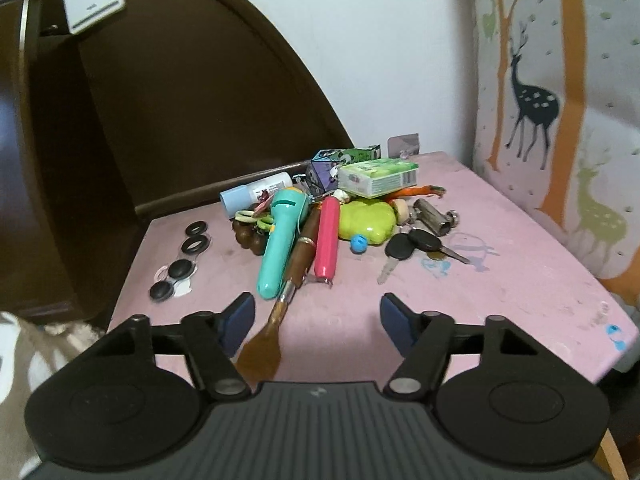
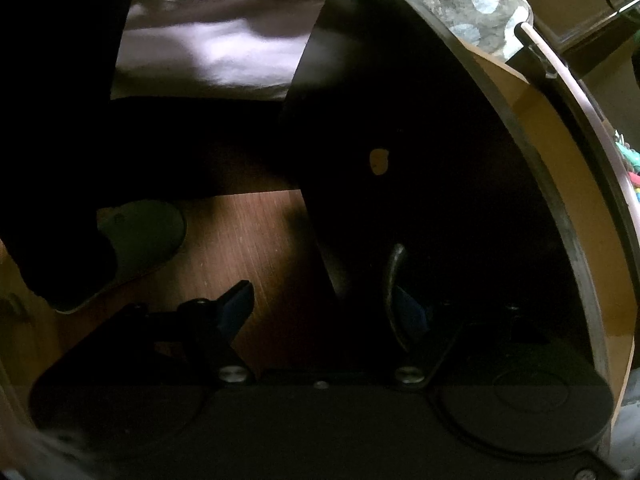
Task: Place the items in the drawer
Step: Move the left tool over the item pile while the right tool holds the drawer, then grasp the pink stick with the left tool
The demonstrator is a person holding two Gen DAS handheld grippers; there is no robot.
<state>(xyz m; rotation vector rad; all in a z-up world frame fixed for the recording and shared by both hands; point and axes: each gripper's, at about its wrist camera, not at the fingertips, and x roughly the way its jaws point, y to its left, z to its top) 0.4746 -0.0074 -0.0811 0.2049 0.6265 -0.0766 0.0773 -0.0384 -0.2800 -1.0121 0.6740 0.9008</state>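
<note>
**Left hand-held gripper faces the pile; right one sits at the drawer handle**

We have the left hand-held gripper hovering low over the near part of the pink tabletop, its blue-padded jaws spread wide and holding nothing. The pile of items lies straight ahead of it and a little to the left. Nearest is the brown paintbrush, whose bristle end reaches back between the jaws toward the left finger. Its long axis runs away from us, tilted slightly right, almost in line with the fingers. Beside it lie the teal flashlight and the pink tube, both on much the same axis. The two black-headed keys lie farther right, apart from the brush.

We judge that a grasp on the brush calls for a turn of the wrist, so that the jaws close across the handle and not along it.

The right hand-held gripper is down in shadow against the dark cabinet front, nowhere near the pile. Its jaws are apart, and a curved metal handle stands just inside the right finger. We cannot tell whether finger and handle touch. The drawer's tan inner wall shows on the right, so we take the drawer to be partly open.
</note>
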